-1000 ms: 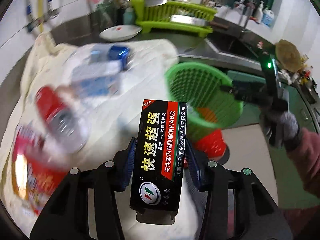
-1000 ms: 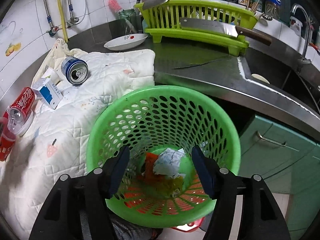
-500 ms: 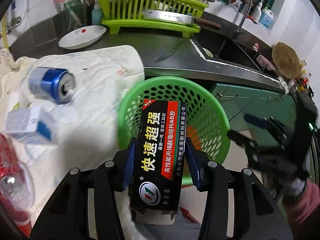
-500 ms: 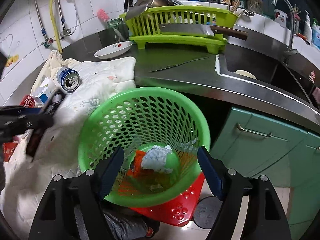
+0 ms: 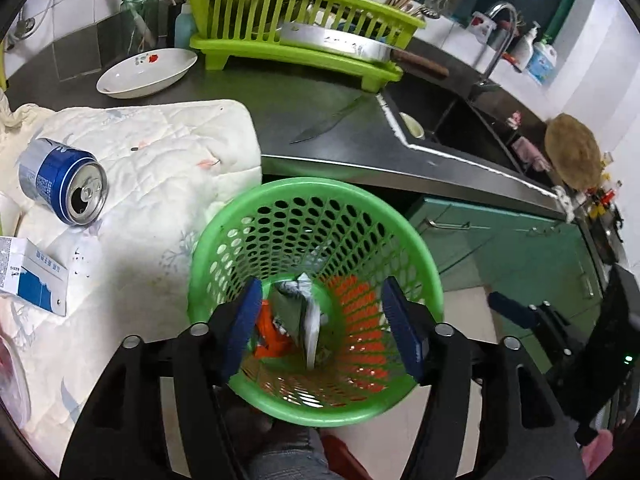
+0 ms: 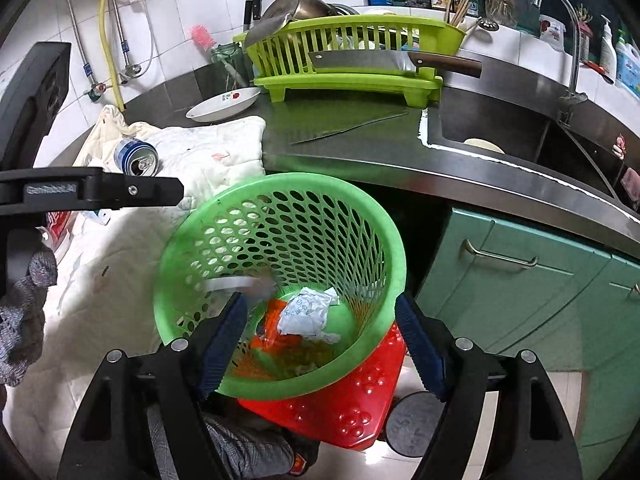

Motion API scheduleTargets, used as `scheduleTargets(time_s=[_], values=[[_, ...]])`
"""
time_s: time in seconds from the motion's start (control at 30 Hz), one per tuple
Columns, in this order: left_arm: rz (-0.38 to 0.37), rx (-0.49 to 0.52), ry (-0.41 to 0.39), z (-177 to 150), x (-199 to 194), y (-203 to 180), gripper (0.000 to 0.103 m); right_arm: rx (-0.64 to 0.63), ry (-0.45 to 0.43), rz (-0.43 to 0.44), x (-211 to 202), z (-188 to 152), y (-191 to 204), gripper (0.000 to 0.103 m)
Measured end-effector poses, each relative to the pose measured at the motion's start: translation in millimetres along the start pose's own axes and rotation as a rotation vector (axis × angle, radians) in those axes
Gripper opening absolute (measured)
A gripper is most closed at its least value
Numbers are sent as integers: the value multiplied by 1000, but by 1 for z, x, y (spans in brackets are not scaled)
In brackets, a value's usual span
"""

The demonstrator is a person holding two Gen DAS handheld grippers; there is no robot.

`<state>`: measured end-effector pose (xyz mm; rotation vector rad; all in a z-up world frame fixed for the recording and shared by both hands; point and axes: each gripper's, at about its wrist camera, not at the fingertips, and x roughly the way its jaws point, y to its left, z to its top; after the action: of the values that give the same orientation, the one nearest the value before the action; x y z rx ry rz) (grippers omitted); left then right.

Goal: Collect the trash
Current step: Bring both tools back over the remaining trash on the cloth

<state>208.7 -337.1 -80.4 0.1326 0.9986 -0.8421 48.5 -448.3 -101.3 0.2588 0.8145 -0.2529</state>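
Observation:
The green mesh trash basket [image 5: 224,240] sits beside the white quilt [image 5: 160,152], with crumpled paper and orange wrappers inside. My left gripper [image 5: 320,328] is open and empty right above the basket; a blurred box [image 5: 308,320] falls into it, seen also in the right wrist view [image 6: 240,284]. My right gripper [image 6: 320,344] is open and empty over the basket [image 6: 384,240] on the near side. A blue can [image 5: 64,182] and a blue-white carton [image 5: 28,276] lie on the quilt. A red can [image 6: 60,220] shows behind the left gripper's body.
A steel counter [image 6: 360,140] carries a white dish [image 6: 224,104], a knife [image 6: 348,128] and a lime dish rack [image 6: 348,60] with a cleaver. The sink [image 6: 500,132] lies to the right, green cabinets [image 6: 520,280] below. A red stool [image 6: 340,412] stands under the basket.
My left gripper moved right over the basket and opened, letting go of the black glue box, which now drops into the basket. My right gripper pulled back slightly.

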Motion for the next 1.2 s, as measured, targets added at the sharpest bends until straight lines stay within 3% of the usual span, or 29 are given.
scheduleTargets(time_s=[0.3, 0.53, 0.77, 0.93, 1.1, 1.2], values=[[86, 5, -67, -21, -45, 20, 67, -32, -12, 31, -7, 4, 19, 74], [185, -2, -123, -44, -97, 49, 67, -85, -12, 97, -9, 7, 61, 75], [294, -20, -165, -76, -154, 91, 67, -158, -24, 173, -16, 17, 113, 75], [363, -66, -181, -103, -189, 130, 73, -215, -31, 216, -20, 23, 148, 77], [438, -82, -166, -137, -216, 165, 78, -263, -19, 266, -16, 27, 185, 77], [441, -97, -154, -154, -224, 184, 78, -281, -7, 297, -13, 28, 205, 77]])
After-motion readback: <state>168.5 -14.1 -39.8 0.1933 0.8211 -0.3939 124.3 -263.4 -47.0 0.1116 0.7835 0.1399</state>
